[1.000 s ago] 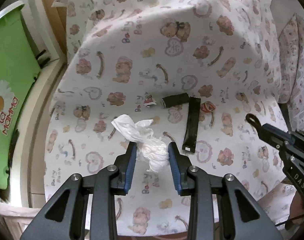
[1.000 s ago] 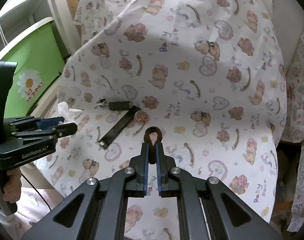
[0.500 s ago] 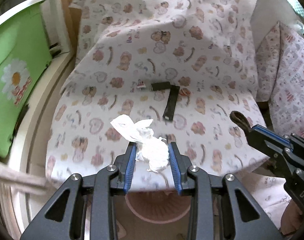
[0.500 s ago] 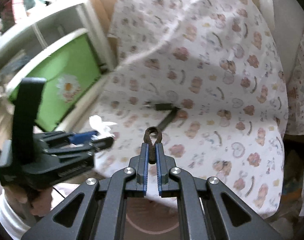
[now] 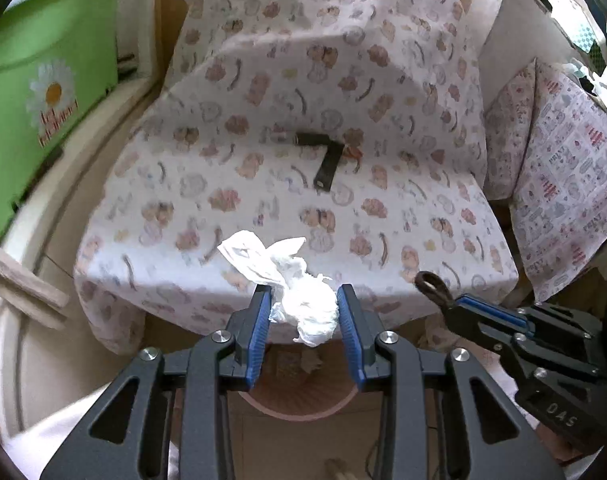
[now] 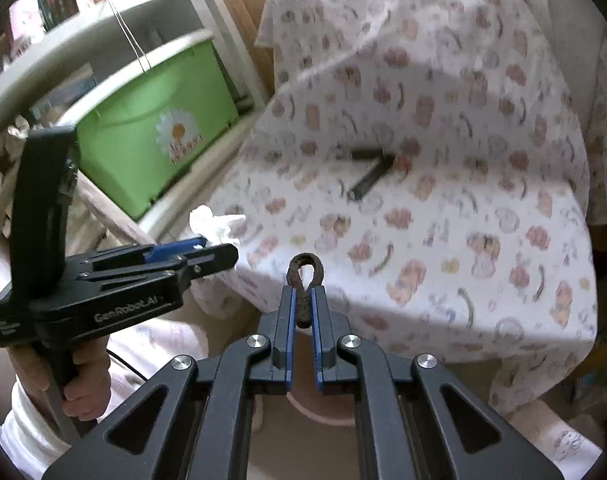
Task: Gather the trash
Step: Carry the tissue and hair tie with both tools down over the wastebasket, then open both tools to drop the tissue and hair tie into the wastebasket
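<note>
Trash in both grippers, more left on the cloth

Two pieces are already lifted. The left gripper (image 5: 303,312) has its jaws partly open and pressed on a crumpled white tissue (image 5: 299,296). The right gripper (image 6: 303,304) has its jaws almost closed on a small dark loop (image 6: 305,276). Both hang just past the near edge of the patterned cloth (image 5: 383,80). On the middle of the cloth lie dark strips (image 5: 323,156), not yet collected. Below the cloth's near edge there is open room, with a pink round container (image 5: 299,404) under the grippers, probably the bin.
</note>
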{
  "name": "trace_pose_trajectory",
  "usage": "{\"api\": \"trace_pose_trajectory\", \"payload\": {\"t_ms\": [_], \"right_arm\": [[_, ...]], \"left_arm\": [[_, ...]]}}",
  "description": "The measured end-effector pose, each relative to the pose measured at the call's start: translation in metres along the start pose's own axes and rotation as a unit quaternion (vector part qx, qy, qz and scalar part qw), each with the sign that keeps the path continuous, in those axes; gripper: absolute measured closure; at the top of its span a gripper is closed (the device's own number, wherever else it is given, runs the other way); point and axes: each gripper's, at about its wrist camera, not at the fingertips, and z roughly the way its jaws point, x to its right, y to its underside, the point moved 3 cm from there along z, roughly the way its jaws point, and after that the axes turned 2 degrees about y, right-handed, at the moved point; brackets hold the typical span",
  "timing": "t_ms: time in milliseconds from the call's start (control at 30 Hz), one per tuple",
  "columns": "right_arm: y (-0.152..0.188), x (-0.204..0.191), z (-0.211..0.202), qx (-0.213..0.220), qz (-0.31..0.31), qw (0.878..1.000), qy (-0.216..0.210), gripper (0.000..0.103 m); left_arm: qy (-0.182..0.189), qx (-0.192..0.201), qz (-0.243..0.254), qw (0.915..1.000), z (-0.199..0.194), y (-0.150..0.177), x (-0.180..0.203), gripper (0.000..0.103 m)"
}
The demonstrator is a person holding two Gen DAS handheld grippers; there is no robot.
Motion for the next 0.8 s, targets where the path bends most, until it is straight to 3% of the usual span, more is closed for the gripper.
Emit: {"api": "trace_pose_trajectory", "payload": {"t_ms": [400,633,800], "right_arm": [[0.027,0.005,0.041,-0.069,-0.018,0.997,0.017,0.095],[0.049,0.013,0.078,-0.13,-0.009,0.991,0.038,0.095],[0.063,0.019,0.103,-0.162,-0.004,0.985,0.06,0.095]], "left_arm": [[-0.002,-0.088,-0.016,0.996,0.047,0.024,-0.01,0.07],[0.01,-0.16,-0.044,0.9861,0.086,0.043,-0.015,0.07],[-0.008,-0.182,-0.056,0.9817,0.104,0.056,-0.021,0.07]]}}
